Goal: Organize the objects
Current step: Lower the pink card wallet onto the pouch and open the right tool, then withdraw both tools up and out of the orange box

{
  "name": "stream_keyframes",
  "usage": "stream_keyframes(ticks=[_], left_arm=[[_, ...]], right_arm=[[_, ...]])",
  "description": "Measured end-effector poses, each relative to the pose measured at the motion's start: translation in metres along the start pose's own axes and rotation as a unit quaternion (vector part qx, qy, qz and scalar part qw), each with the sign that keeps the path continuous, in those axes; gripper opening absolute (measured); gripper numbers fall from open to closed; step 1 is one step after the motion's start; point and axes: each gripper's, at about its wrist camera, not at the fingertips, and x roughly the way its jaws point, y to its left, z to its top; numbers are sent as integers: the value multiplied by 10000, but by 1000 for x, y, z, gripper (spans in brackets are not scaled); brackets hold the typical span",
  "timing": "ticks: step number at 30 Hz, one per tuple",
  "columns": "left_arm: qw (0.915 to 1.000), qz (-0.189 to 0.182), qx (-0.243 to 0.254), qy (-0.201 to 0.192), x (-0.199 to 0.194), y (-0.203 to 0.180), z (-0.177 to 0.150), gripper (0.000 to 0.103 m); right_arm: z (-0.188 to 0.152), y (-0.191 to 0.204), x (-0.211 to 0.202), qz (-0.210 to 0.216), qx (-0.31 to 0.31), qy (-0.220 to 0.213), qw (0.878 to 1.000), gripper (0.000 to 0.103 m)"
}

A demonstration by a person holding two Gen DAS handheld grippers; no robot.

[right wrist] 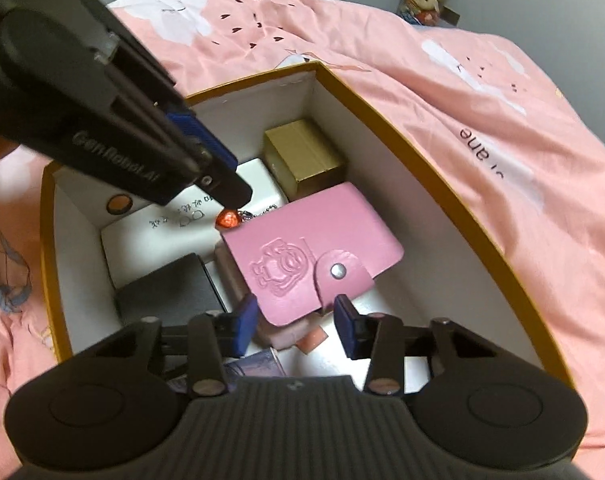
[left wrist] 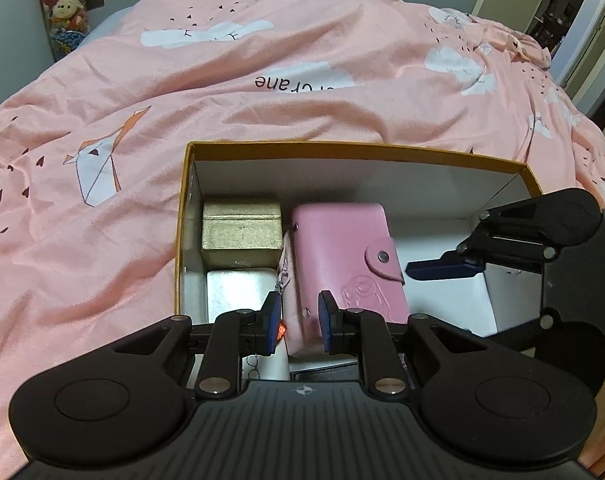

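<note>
Right wrist: left claw (right wrist: 232, 200) hides white box (right wrist: 158, 236) print.

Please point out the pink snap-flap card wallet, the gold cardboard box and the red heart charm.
Pink snap-flap card wallet (right wrist: 302, 248), right wrist view, embossed front.
Gold cardboard box (left wrist: 241, 230), left wrist view, lid top.
Red heart charm (right wrist: 227, 219), right wrist view, centre.

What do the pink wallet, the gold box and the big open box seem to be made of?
Pink wallet: probably leather or faux leather, smooth with a soft sheen, an embossed figure and a metal snap. Gold box: likely card wrapped in textured metallic gold paper. Big open box: cardboard, matte white inside, with a mustard-yellow rim.
</note>
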Motion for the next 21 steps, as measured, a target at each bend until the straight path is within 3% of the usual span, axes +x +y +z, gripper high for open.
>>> stream_keyframes(ticks=[2,9,12,14,17,21], left_arm=[[10000,-22,50,10,1,-2,-1,22],[9988,-232,424,-46,0,-13,-3,22],[9963,-360,776,-49,1,-25,-3,22],[9923,-440,1155,-23,1,-37,-6,22],[9829,-557,1745,171,4,-55,-12,31],[9677,-445,2439,452,13,-75,-24,32]], right_arm=[[1,-1,1,46,120,-74,9999,30],[5,-4,-5,109,47,-6,9999,31],[-2,-10,-8,-59,5,171,9998,23],[-8,-13,-7,-162,-30,325,9993,21],[-18,-14,-2,-251,-64,531,9983,21],[-27,-13,1,-277,-2,640,9976,21]])
